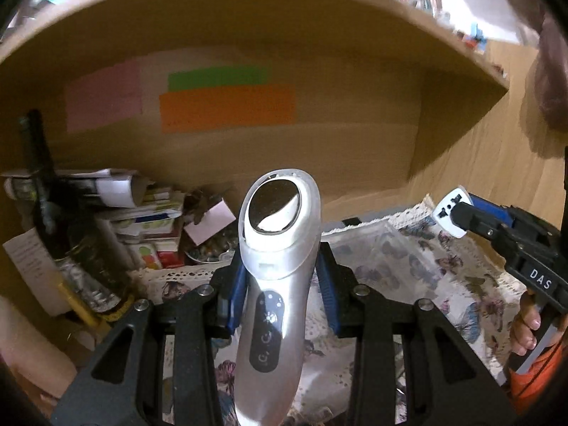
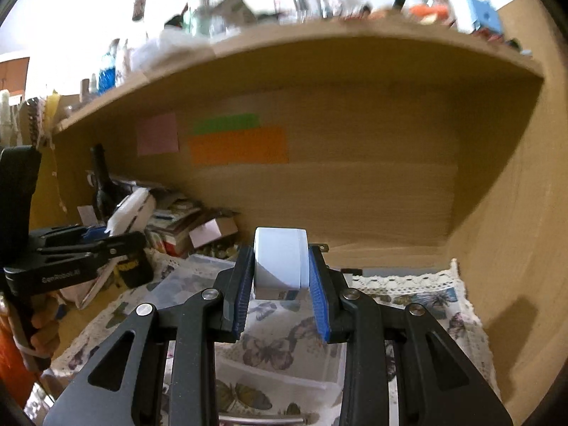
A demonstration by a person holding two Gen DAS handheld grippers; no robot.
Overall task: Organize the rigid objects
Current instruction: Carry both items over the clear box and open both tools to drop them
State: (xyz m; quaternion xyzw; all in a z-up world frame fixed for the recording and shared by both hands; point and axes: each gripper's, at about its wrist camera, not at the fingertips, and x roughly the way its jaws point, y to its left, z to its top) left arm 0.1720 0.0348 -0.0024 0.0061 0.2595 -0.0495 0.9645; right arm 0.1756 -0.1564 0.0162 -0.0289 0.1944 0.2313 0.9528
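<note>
My left gripper (image 1: 280,269) is shut on a silver handheld device (image 1: 273,305) with a round dark head and a button panel, held above the butterfly-print cloth (image 1: 443,284). My right gripper (image 2: 280,269) is shut on a white travel adapter (image 2: 280,259). In the left wrist view the right gripper (image 1: 458,214) shows at right, holding the adapter (image 1: 448,209). In the right wrist view the left gripper (image 2: 103,238) shows at left with the white device head (image 2: 129,211). A clear plastic box (image 2: 284,369) lies under the right gripper.
A wooden shelf niche (image 1: 319,142) with pink, green and orange sticky notes (image 1: 227,106) faces both grippers. A dark bottle (image 1: 46,206), stacked papers and boxes (image 1: 142,213) fill the left corner. Bottles and clutter stand on the top shelf (image 2: 248,10).
</note>
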